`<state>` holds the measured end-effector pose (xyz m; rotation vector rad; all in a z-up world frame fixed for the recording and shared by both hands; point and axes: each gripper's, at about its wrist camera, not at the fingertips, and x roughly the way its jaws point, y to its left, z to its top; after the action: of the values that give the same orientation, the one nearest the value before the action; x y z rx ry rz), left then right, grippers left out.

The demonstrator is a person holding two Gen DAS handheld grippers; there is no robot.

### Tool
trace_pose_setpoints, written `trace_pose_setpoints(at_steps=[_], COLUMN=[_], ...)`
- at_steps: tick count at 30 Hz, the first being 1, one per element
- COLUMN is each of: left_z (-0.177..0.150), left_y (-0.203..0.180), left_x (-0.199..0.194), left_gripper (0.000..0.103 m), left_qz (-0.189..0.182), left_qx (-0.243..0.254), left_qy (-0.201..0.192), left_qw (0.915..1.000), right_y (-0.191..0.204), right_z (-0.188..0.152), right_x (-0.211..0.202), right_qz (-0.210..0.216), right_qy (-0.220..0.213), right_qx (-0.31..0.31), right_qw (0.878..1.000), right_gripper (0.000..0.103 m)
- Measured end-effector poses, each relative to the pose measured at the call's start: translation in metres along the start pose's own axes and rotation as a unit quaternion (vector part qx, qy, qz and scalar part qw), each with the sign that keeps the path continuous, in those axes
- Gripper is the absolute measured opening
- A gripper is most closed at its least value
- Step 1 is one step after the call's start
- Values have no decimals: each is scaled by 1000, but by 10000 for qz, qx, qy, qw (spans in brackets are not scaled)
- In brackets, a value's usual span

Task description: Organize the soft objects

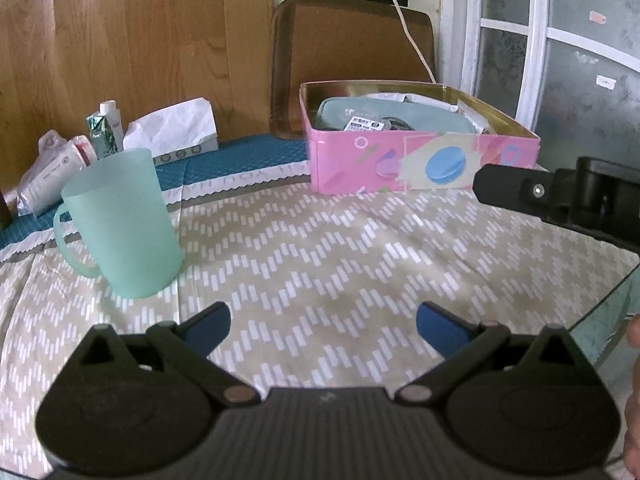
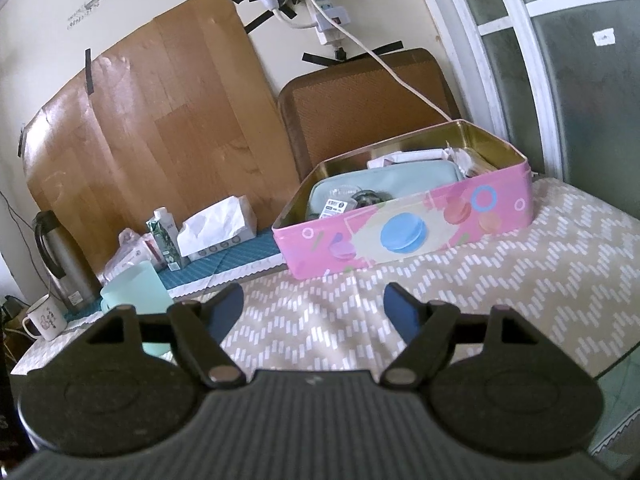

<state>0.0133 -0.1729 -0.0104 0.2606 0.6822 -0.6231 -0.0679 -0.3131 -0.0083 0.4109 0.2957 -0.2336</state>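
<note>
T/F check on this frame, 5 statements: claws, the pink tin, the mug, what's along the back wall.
1. Both claws are open and empty. True: the left claw and the right claw each stand wide apart over the cloth with nothing between.
2. The pink tin has its lid on. False: it is open, and a pale green pouch lies inside.
3. The green mug lies on its side. False: it stands upright.
4. A tissue box sits by the back wall. True.
5. The steel flask stands inside the tin. False: it stands at the table's far left end.
</note>
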Motion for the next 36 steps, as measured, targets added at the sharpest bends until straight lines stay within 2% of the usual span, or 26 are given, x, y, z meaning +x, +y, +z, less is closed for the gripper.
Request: trace_pose_setpoints(at_steps=[9,36], left_z=[-5,-8], left_y=[-5,0], left_x=[6,5], left_gripper=[103,103], left_qz=[174,132], left_qx=[114,-5], left_qy=[117,138], left_qw=[9997,9998], right_y=[-1,-1], right_z=[-2,-7], right_x=[2,6], right_qz=[-15,-17], right_qy=[70,163], right_qx=[65,61], right_qw=[10000,9998], right_gripper=[80,80])
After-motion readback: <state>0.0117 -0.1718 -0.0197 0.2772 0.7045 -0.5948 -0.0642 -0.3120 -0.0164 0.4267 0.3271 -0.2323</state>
